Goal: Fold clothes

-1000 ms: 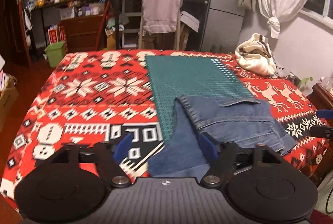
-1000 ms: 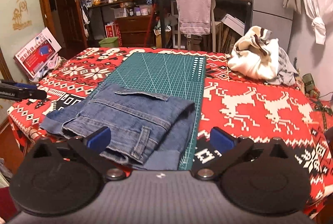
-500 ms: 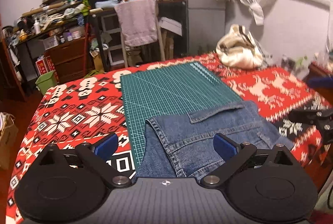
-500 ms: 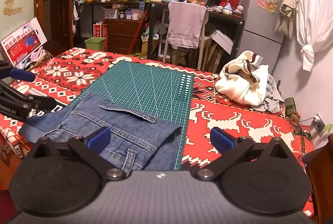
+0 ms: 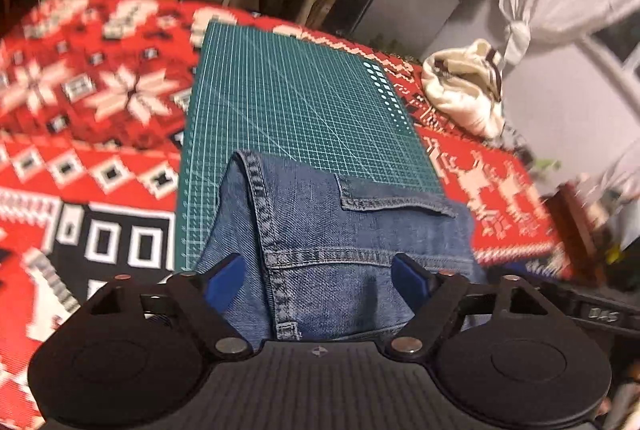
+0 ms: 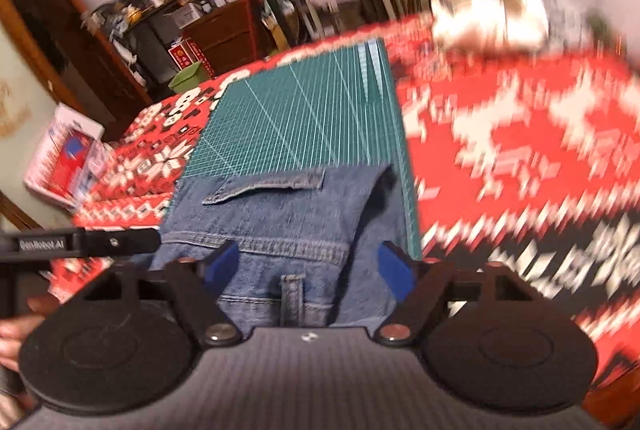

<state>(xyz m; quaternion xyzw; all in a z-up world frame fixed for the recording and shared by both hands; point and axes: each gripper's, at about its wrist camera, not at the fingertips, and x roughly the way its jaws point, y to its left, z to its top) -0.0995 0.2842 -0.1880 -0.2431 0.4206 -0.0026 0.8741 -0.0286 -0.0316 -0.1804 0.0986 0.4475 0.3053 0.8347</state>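
**Both tools poised wide over the folded jeans**

The left tool [image 5: 318,276] stood spread wide with nothing held, its blue fingertips [image 5: 224,280] straddling the near hem of the jeans [image 5: 340,230], apparently to take a broad bite for the next fold. The right tool [image 6: 308,270] was likewise gaping and empty over the same edge. The jeans lay folded at 6 o'clock on the green cutting mat [image 5: 296,102], which covered the red patterned surface [image 5: 80,102]. A cream garment [image 5: 464,90] waited at 2 o'clock.

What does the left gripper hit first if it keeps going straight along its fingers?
Most likely the folded jeans: the left gripper is open, its fingers straddling the denim just ahead. Beyond lies the green cutting mat. Height above the cloth is unclear.
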